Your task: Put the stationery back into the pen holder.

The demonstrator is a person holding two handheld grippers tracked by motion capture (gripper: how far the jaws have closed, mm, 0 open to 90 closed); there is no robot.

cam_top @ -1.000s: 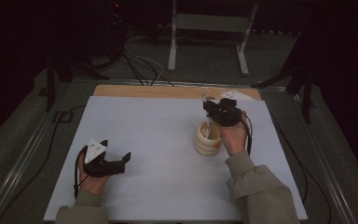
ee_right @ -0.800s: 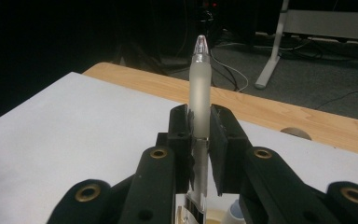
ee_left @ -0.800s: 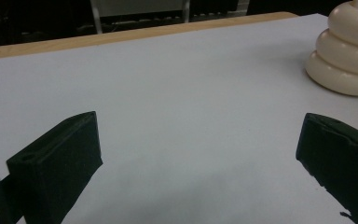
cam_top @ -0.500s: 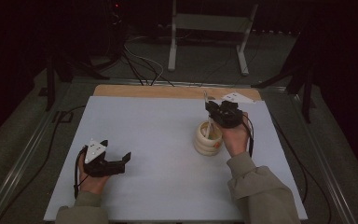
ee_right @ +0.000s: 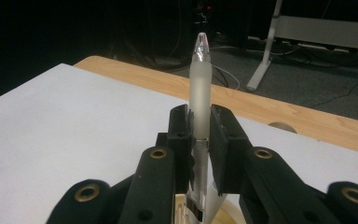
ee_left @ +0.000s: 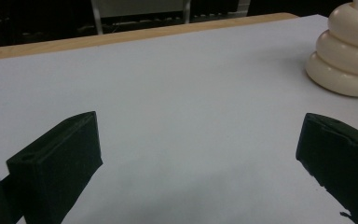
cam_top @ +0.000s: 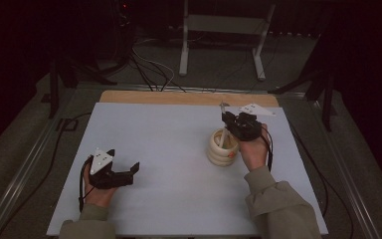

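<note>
A frosted, translucent pen point(ee_right: 200, 93) with a clear pointed tip is held upright, tip uppermost, its lower end reaching down into the holder. A cream ribbed holder point(cam_top: 222, 149), formed of three stacked rounded rings, stands upright on the right half of the white table surface. A second pale stick is seen leaning inside the holder's opening.

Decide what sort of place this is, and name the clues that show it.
Probably a lab or recording workspace: a white-topped table in a dark room, cables trailing over the floor behind, and a person's hands working two handheld grippers.
</note>
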